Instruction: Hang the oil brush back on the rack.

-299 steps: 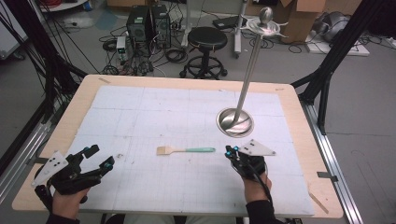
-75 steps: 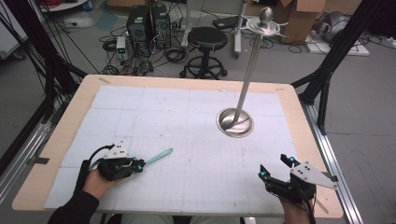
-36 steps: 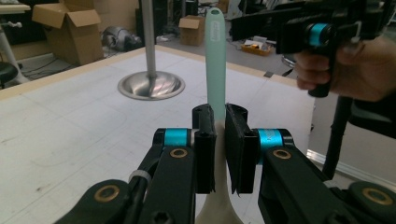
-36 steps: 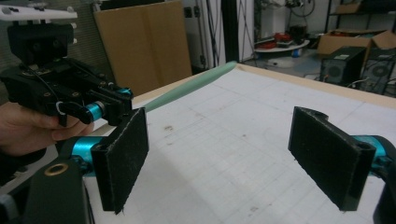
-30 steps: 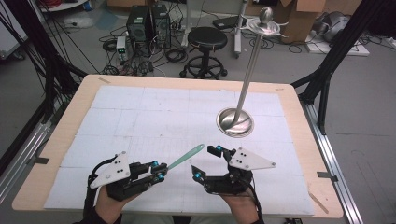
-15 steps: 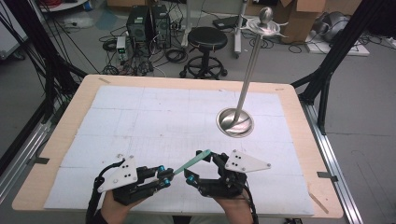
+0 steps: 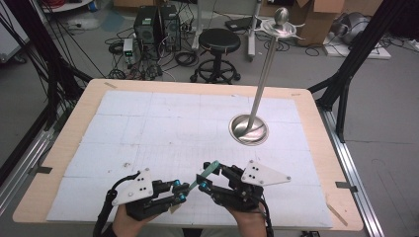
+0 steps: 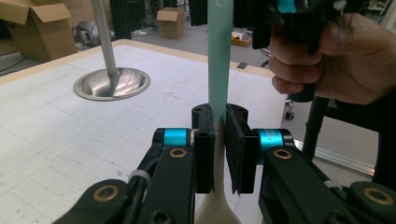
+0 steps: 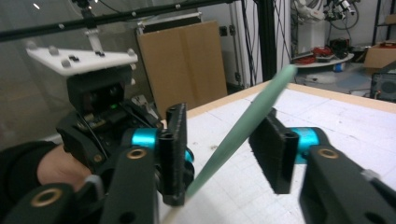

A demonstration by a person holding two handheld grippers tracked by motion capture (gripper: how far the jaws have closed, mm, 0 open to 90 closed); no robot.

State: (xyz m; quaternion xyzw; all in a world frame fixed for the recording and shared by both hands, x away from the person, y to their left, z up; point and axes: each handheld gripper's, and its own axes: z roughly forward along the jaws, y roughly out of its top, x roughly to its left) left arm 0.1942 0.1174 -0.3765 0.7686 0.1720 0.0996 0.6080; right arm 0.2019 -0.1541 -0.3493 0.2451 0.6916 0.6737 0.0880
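A brush with a mint-green handle [image 7: 211, 169] and a cream head is lifted off the table near its front edge. My left gripper [image 7: 179, 196] is shut on it where the handle meets the head; in the left gripper view the handle [image 8: 218, 60] rises straight up from the jaws. My right gripper [image 7: 206, 178] stands open, facing the left one, its jaws either side of the handle's far end. In the right gripper view the handle [image 9: 243, 126] slants across the wide gap, close to the left jaw. The left gripper [image 9: 93, 107] sits just behind it.
A tall metal stand with a round dish base [image 7: 248, 129] rises at the table's right middle, its pole leaning up to a knob [image 7: 281, 15]. The white gridded mat [image 7: 163, 128] covers the wooden table [image 7: 89, 98]. A stool [image 7: 218, 40] and boxes lie beyond.
The right gripper came in from the right front corner and closed the distance to the brush; its open jaws now straddle the handle's tip. The left gripper holds the brush, shifted slightly right.
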